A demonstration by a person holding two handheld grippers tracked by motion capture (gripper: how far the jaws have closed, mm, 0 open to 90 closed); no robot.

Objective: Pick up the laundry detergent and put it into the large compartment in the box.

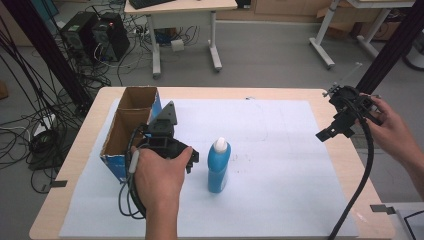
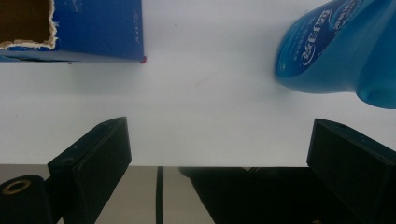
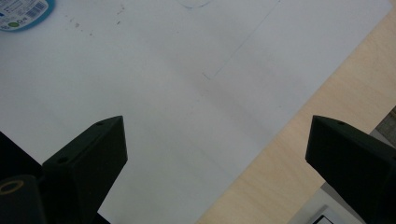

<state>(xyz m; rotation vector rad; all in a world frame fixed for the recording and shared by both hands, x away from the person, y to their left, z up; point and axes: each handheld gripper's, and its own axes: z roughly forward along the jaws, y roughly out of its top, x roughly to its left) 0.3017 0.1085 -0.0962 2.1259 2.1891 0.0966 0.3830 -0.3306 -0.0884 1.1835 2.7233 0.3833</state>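
A blue bottle (image 1: 218,167) with a white cap stands upright on the white sheet (image 1: 280,160) near the table's middle. An open cardboard box (image 1: 125,130) with blue sides sits to its left. My left gripper (image 1: 186,156) hangs low between box and bottle, a hand wrapped over it. In the left gripper view its jaws (image 2: 217,154) stand wide apart with nothing between them, the box (image 2: 93,30) on one side and the bottle (image 2: 336,51) on the other. My right gripper (image 1: 336,131) hovers open over the sheet's right border. The right gripper's jaws (image 3: 215,154) hold nothing.
The wooden table (image 1: 345,175) shows bare strips around the sheet. Small grey tabs sit at its edges (image 1: 379,208). Beyond the table stand a desk (image 1: 182,12), computer towers (image 1: 100,32) and tangled cables on the floor.
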